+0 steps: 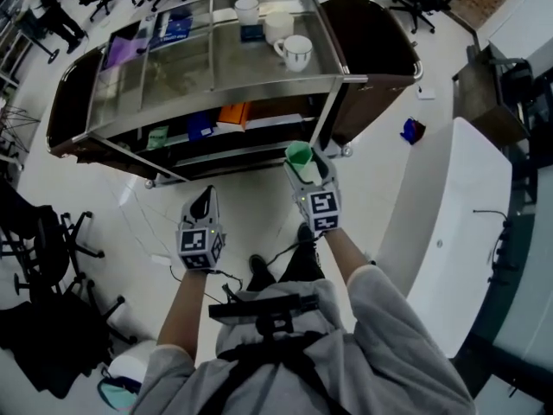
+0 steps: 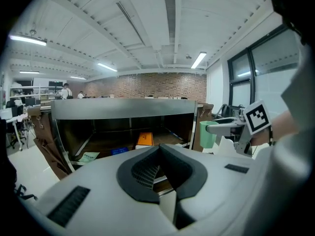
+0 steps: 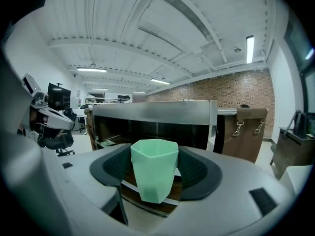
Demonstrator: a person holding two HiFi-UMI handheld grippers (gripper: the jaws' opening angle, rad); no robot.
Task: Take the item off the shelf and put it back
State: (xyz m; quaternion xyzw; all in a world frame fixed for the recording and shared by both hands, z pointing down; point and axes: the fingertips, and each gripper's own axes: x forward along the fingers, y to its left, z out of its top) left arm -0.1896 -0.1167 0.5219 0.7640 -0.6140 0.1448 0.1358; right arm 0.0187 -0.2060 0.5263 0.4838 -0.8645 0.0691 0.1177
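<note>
A metal shelf cart with a glass top stands in front of me. My right gripper is shut on a pale green faceted cup, held upright just short of the cart's lower shelf at its right end. In the right gripper view the cup sits between the dark pads, with the cart behind it. My left gripper hangs lower and to the left, shut and empty, pointing at the cart. The left gripper view also catches the cup at its right.
The lower shelf holds an orange box, a blue item and a green card. White mugs stand on the glass top. A white counter runs along the right, and office chairs stand at the left.
</note>
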